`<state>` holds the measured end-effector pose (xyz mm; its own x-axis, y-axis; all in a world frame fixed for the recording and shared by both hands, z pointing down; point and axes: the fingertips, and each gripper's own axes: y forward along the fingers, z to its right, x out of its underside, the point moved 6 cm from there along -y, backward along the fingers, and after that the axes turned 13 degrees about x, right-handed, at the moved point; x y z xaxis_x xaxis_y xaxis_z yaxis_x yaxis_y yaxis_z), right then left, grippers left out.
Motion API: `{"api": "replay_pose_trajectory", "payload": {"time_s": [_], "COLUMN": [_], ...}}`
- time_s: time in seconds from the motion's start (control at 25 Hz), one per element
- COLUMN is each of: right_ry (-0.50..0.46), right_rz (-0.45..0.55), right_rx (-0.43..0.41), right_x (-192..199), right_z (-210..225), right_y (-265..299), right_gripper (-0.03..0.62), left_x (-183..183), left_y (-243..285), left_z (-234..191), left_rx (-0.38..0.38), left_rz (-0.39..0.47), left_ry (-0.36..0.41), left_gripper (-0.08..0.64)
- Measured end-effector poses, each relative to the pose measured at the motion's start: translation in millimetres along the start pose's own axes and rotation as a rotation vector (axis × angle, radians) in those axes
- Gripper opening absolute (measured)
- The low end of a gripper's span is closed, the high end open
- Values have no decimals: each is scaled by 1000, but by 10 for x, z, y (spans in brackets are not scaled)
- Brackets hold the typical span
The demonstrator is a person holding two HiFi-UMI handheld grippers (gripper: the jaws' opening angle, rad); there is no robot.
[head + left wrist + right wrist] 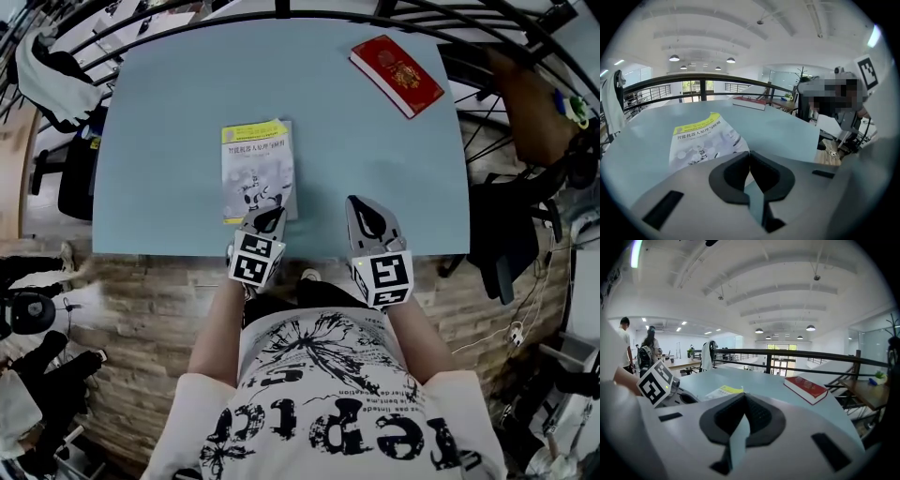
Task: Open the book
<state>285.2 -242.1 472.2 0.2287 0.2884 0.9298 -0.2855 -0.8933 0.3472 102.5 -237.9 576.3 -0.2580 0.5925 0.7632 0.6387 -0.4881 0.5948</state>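
Observation:
A thin book (256, 164) with a grey and yellow cover lies closed on the light blue table (178, 94), close to its near edge. My left gripper (269, 217) is at the book's near right corner. In the left gripper view the jaws of the left gripper (749, 152) meet right where the corner of the book (701, 136) ends, and they look shut on the cover there. To its right, my right gripper (364, 208) hovers over bare table, shut and holding nothing. The right gripper view shows the right gripper (744, 397) with its jaws together and the book (723, 391) off to the left.
A thick red book (396, 75) lies at the table's far right corner. A black railing (281, 14) curves behind the table. Chairs stand at both ends, one on the left with a black and white garment (52, 75) on it. People (635, 350) stand far off.

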Motion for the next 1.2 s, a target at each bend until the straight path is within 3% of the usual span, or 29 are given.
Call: {"api": "replay_pose_trajectory", "payload": {"time_s": [0.28,0.6,0.8,1.2], "right_ry": [32,44,42,26], "right_rz": [6,57,53,12], "right_rx": [79,44,28,21], "right_x": [-144,-443,-495,-471], "right_z": [-308,-959,-1330,-1842], "right_y": [-91,-191,-174,-104], "right_gripper": [9,9,9,9], "left_x": [-151,-95,176,817], "left_y": [-555,-1415,-1739,-1985], "left_z": [-147,-477,-768,-1375], "left_rx": [2,-37,-90,-193], "left_rz": [121,275,273,187], "left_ry": [9,-45,-85,-191], "left_gripper": [20,20,21,23]}}
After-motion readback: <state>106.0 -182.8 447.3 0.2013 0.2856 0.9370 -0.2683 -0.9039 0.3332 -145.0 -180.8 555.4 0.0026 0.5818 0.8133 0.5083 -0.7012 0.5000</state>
